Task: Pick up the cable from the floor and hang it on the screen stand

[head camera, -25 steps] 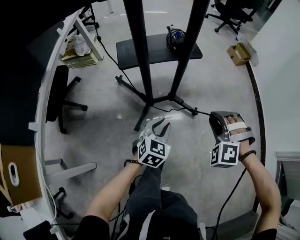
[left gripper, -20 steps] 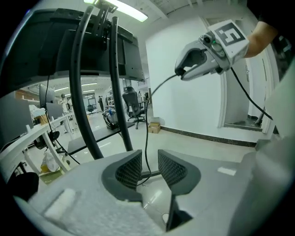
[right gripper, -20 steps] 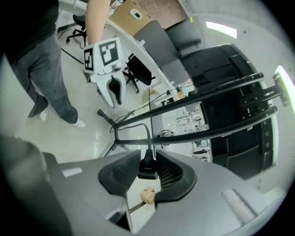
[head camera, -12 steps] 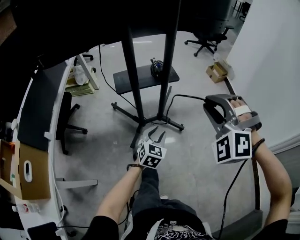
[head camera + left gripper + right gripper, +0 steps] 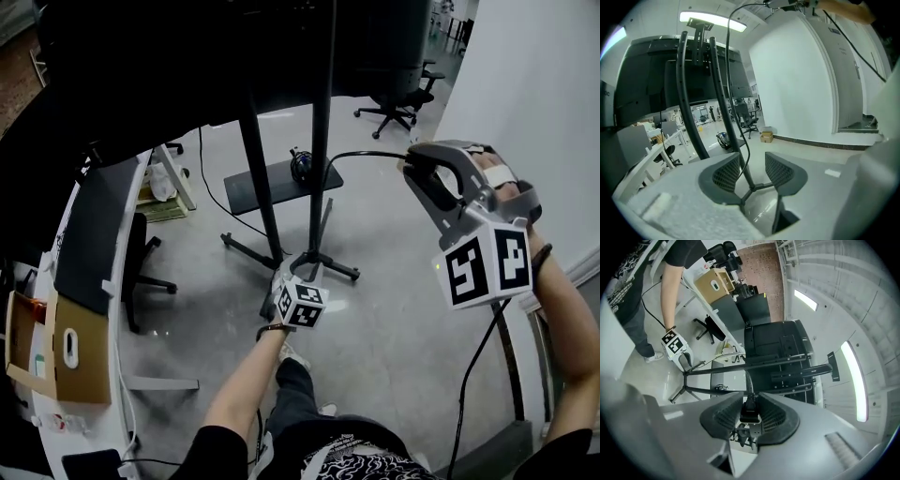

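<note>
Two changes: right claw, clamped on the cable, shot up to 2 o'clock; left claw just opened, empty. Hanging it on the stand looks next.

Screen a black mass cut by head view's top edge, stand top lost in it, cable lower run hidden along stand, bundle on shelf too small to tell, right arm cut off.

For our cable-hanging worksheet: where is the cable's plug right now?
The plug sits clamped between the fingers of the right gripper, high at the head view's right, near the screen stand.
</note>
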### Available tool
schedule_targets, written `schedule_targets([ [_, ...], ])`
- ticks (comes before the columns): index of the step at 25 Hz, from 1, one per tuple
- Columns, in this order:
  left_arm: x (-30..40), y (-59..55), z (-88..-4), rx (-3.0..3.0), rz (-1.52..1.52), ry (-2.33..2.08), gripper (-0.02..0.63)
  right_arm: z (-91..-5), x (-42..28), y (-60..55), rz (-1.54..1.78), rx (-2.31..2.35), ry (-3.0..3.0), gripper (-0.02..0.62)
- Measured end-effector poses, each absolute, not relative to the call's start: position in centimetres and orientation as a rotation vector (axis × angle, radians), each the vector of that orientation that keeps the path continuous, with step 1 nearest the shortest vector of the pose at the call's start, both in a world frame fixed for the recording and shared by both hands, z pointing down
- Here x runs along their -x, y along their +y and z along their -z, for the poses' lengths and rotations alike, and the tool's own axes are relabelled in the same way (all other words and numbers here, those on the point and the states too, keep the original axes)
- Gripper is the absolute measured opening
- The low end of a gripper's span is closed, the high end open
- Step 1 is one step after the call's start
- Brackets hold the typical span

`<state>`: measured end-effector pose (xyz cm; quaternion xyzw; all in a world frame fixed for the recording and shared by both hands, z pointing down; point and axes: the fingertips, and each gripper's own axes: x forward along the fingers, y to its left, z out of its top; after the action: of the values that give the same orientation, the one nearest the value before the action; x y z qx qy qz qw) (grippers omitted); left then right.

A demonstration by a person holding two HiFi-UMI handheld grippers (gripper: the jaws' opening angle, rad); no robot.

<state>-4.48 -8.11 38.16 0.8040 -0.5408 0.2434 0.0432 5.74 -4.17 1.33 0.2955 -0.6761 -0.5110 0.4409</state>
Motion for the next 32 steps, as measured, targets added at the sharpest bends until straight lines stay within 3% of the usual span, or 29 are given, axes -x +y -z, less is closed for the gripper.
schedule_targets([
  [12,5.7,-12.1,-34.1,-2.51,-0.803,-1.722,0.172,8.7,-4.8,-4.5,1.435,-0.873,-1.614,0.103],
  [23,3.9,-14.2,-30.8,-2.568,-0.81,-1.771,0.169,11.9,-6.1,-5.0,1.466,-0.913,-1.582,0.103],
  [25,3.7,-14.4,-30.6,-2.58,-0.805,-1.774,0.15,12.1,-6.3,-4.8,1.473,-0.912,-1.573,0.103],
  [27,3.6,-14.3,-30.5,-2.582,-0.802,-1.763,0.02,12.2,-6.4,-4.6,1.48,-0.916,-1.569,0.103],
  [32,3.5,-13.9,-30.0,-2.622,-0.83,-1.734,0.018,12.4,-7.1,-4.9,1.476,-0.933,-1.553,0.103],
])
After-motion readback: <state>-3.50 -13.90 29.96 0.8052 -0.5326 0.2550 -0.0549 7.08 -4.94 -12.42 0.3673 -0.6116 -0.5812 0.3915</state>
